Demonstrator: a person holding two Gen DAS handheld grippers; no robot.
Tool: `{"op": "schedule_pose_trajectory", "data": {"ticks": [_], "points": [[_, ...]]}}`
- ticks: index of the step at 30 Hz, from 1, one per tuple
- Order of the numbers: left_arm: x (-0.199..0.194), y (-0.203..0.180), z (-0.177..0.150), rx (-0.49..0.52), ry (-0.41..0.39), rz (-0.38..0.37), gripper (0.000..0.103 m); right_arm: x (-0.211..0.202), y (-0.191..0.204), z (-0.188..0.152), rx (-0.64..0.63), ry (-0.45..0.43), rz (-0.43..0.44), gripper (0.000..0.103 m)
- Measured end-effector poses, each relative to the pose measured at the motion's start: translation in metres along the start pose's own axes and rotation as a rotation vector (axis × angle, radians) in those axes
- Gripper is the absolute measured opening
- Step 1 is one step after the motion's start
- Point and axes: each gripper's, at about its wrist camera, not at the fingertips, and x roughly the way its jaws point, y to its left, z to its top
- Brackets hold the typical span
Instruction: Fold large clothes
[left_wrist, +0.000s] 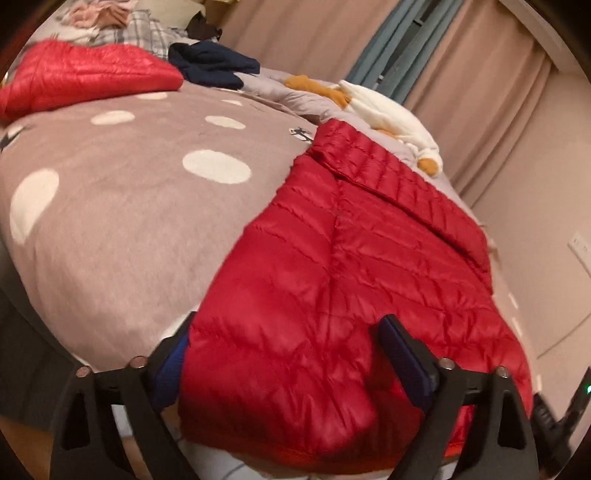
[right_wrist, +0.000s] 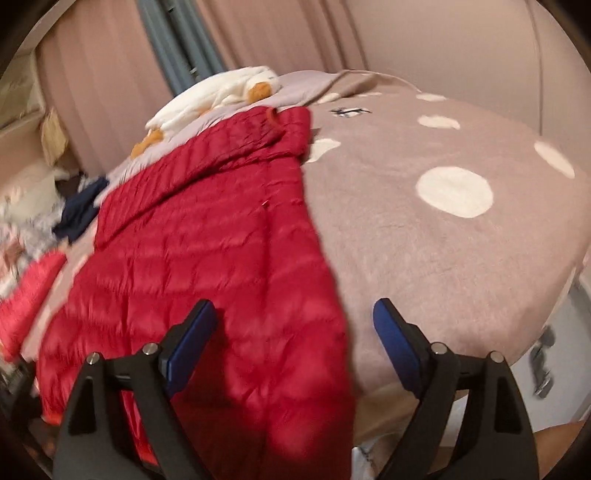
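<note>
While the jacket (left_wrist: 332, 258) lies flat on the bed (left_wrist: 110, 206), its hem between both sets of spread, empty fingers, the grasp seems in hand: left gripper (left_wrist: 284, 354) and right gripper (right_wrist: 295, 332) should clench, then lift.
</note>
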Motion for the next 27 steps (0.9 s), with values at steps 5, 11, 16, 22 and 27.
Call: {"op": "schedule_pose_trajectory", "data": {"ticks": [5, 11, 16, 22, 27], "points": [[-0.001, 0.000, -0.001, -0.035, 0.008, 0.003, 0.038, 0.003, 0.006, -0.015, 0.007, -0.031, 0.016, 0.032], [-0.008, -0.015, 0.000, 0.010, -0.026, 0.030, 0.017, -0.005, 0.007, -0.007, 0.055, -0.038, 0.046, 0.011], [-0.019, -0.017, 0.012, 0.008, -0.085, 0.012, 0.015, -0.031, 0.008, 0.015, 0.088, -0.118, 0.098, 0.010], [-0.041, -0.033, 0.021, 0.055, -0.172, 0.054, 0.013, -0.053, 0.026, 0.030, 0.023, -0.188, 0.085, 0.009], [-0.066, -0.041, 0.038, 0.083, -0.261, 0.075, 0.009, -0.070, 0.028, 0.046, 0.023, -0.234, 0.103, 0.009]]}}
